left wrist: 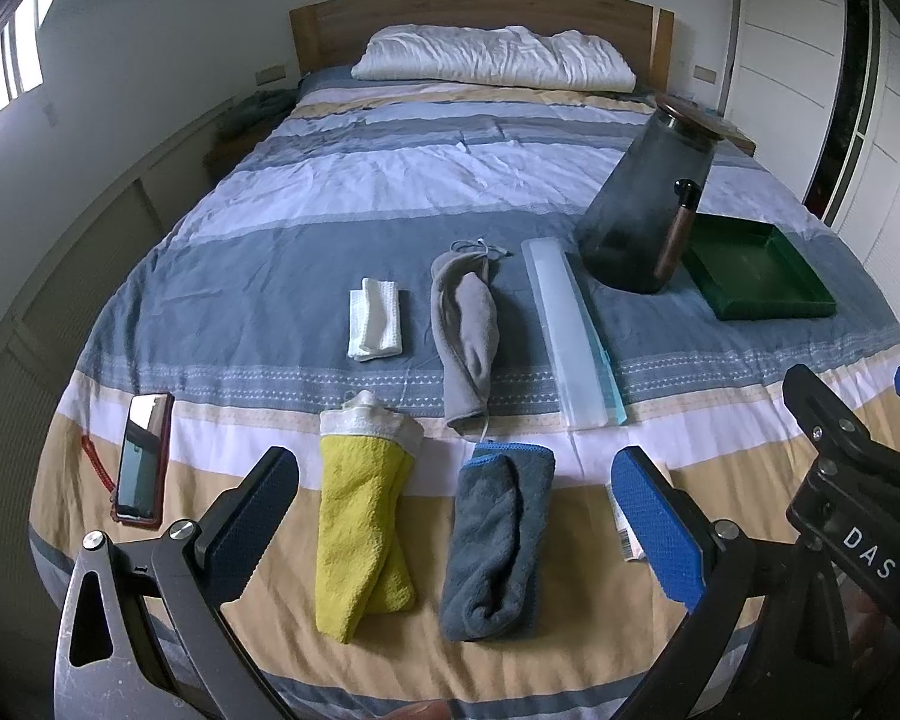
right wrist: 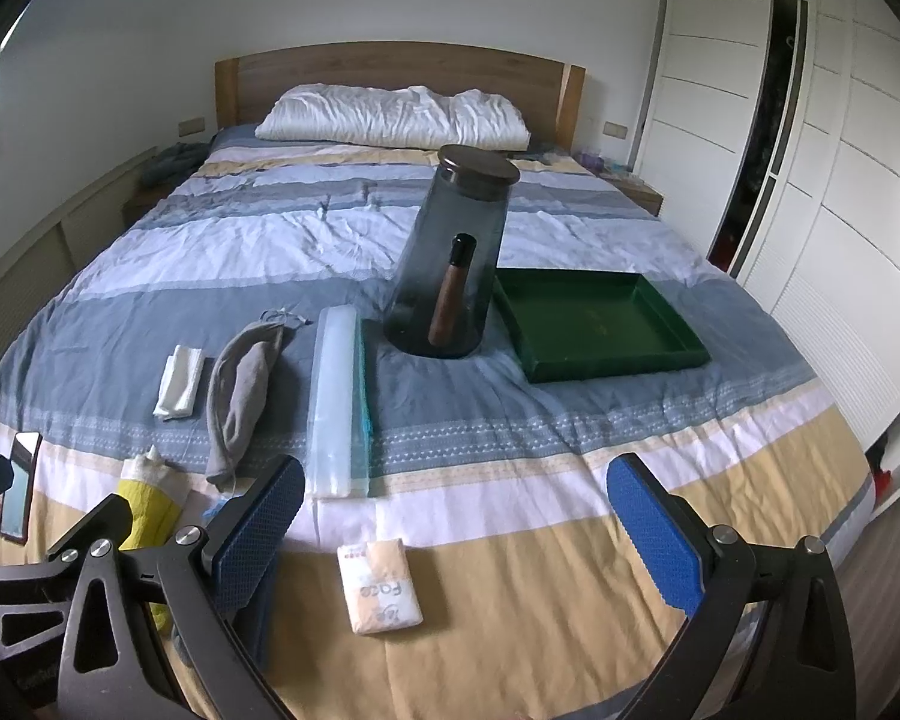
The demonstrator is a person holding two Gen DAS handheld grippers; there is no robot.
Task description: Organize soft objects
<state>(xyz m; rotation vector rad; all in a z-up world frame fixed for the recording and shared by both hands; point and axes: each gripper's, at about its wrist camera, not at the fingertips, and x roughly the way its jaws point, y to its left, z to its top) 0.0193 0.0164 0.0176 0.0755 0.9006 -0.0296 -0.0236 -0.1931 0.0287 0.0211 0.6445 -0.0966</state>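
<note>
Soft items lie on the striped bed [left wrist: 390,192]. A yellow cloth [left wrist: 360,528] and a blue-grey cloth [left wrist: 498,534] lie between my left gripper's fingers. Farther off lie a grey cloth [left wrist: 465,324] and a small white folded cloth [left wrist: 375,318]. A tissue pack [right wrist: 381,585] lies between my right gripper's fingers. A green tray [right wrist: 594,321] sits empty at the right. My left gripper [left wrist: 456,516] is open and empty above the near edge. My right gripper [right wrist: 456,528] is open and empty; it also shows in the left wrist view [left wrist: 852,438].
A dark glass pitcher [right wrist: 450,258] with a wooden handle stands left of the tray. A long translucent case [right wrist: 336,402] lies beside the grey cloth. A phone [left wrist: 144,456] lies at the left edge. A white pillow [left wrist: 492,57] rests at the headboard. Wardrobe doors [right wrist: 810,180] stand at right.
</note>
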